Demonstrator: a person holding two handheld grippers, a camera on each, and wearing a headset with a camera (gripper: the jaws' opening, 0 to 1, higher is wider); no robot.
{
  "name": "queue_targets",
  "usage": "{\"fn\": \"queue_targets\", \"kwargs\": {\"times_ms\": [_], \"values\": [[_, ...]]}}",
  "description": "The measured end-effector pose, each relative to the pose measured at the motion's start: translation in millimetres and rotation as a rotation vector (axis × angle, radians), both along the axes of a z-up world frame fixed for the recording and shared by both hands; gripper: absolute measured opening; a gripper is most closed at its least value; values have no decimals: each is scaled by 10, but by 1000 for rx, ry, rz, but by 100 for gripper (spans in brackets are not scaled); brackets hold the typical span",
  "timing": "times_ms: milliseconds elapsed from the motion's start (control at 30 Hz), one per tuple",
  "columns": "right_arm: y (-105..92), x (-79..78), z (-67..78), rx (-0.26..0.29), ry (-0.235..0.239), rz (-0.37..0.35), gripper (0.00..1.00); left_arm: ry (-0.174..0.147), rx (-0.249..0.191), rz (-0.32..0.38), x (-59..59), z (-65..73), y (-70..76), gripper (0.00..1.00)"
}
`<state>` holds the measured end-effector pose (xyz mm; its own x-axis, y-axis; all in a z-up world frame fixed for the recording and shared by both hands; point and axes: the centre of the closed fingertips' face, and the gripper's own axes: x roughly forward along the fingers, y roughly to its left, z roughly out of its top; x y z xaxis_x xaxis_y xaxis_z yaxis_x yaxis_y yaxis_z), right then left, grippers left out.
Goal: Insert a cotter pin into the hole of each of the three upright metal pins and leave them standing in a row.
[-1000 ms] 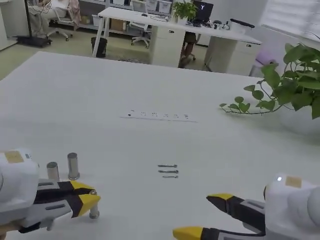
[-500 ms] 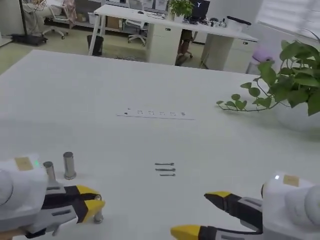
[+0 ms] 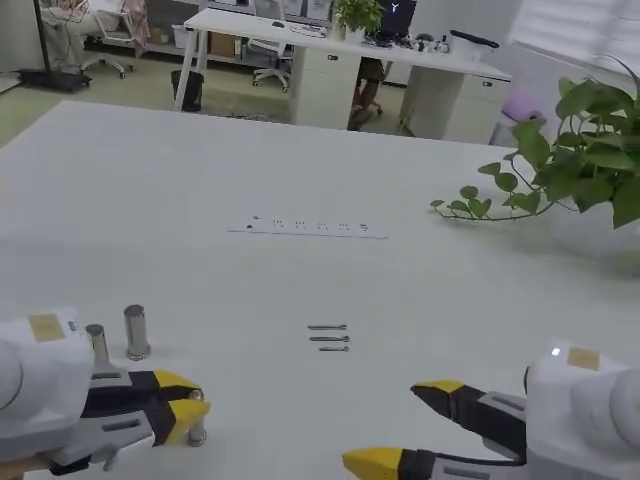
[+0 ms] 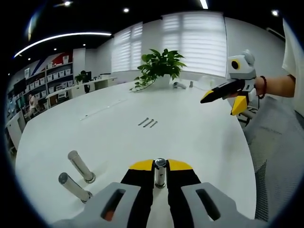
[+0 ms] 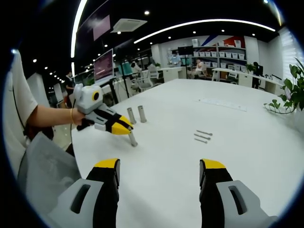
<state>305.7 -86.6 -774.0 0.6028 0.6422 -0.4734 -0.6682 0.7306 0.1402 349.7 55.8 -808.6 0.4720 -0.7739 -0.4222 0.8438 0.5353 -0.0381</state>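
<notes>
Progress is judged as barely begun: in the head view, three cotter pins [image 3: 329, 338] are seen lying loose in the middle of the table [image 3: 300, 160], none inserted, and two metal pins [image 3: 136, 332] are stood at the near left. In the left gripper view, the third metal pin [image 4: 160, 172], a smooth silvery cylinder, is clamped upright between the jaws of the left gripper [image 4: 160, 166]. In the right gripper view, the right gripper [image 5: 160, 164] is held empty, jaws wide apart.

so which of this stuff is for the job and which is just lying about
For the job: gripped metal pin, two standing metal pins, three cotter pins, left gripper, right gripper.
Lying about: potted plant, power strip, office desk behind.
</notes>
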Motion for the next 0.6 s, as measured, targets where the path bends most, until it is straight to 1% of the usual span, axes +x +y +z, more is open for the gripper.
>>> {"fn": "queue_targets", "kwargs": {"times_ms": [200,367,433,533,600], "values": [[1,-9,-6,-1,-1,3,69,-4,9,-4,2,0,0,8],[14,-18,-16,1,2,8,69,1,6,2,-13,7,-2,18],[18,-19,-16,4,4,8,69,1,11,3,-27,7,1,19],[27,-14,-10,6,3,14,69,2,2,11,-42,36,8,21],[29,-1,-10,-1,2,20,68,-2,-2,17,-58,60,9,24]]}}
